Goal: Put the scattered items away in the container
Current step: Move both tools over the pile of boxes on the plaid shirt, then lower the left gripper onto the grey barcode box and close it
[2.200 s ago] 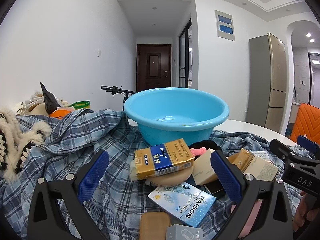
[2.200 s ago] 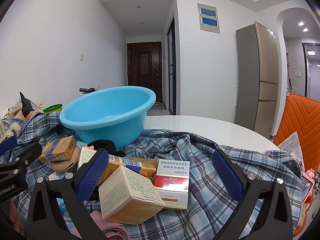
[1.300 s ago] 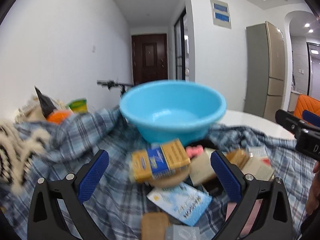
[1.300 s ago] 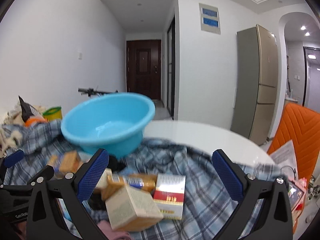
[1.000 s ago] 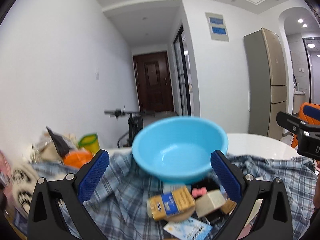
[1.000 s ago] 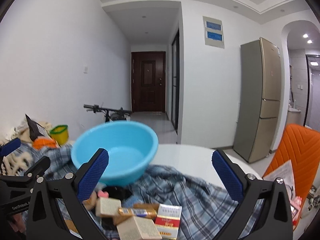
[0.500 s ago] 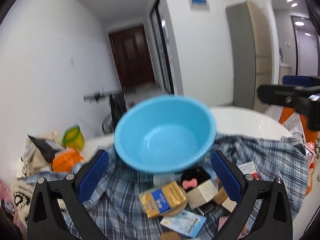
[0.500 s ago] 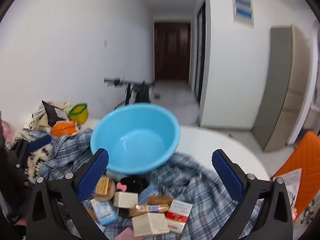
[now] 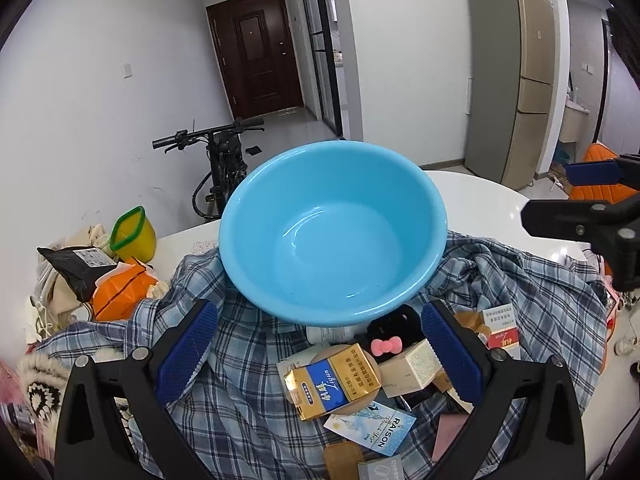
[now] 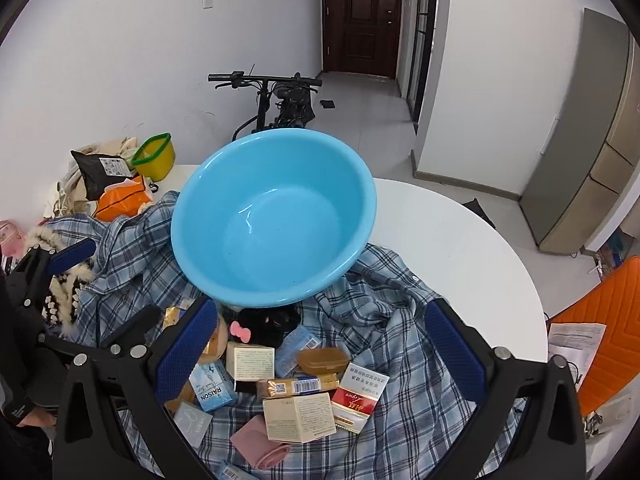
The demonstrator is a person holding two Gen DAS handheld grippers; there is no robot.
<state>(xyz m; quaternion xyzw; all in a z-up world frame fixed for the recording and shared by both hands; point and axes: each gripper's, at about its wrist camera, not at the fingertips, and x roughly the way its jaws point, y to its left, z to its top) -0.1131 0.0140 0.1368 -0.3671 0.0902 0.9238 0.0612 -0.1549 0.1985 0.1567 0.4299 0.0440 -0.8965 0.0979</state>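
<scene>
An empty light-blue basin (image 9: 332, 228) (image 10: 276, 216) stands on a blue plaid shirt (image 9: 248, 380) (image 10: 384, 340) spread over a round white table (image 10: 452, 240). In front of it lies a heap of small items: a gold-and-blue box (image 9: 332, 380), a beige box (image 9: 412, 368) (image 10: 300, 416), a light-blue RAISON pack (image 9: 370, 432) (image 10: 212, 388), a red-and-white pack (image 10: 360, 392), a pink bow (image 9: 386, 346) (image 10: 240, 330) on a black piece. My left gripper (image 9: 320, 348) hangs open above the heap. My right gripper (image 10: 316, 344) also stands open above it, holding nothing.
At the table's left lie an orange bag (image 9: 120, 284) (image 10: 124, 196), a black packet (image 10: 104, 172), a yellow tub with a green rim (image 9: 132, 232) (image 10: 154, 156) and a furry knit piece (image 10: 64, 280). An orange chair (image 10: 604, 324) stands at the right. A bicycle (image 10: 276, 100) is behind.
Both grippers have risen and tilted downward, so the basin's inside and the heap now show from above. Both stay open. Nothing on the table has moved.
</scene>
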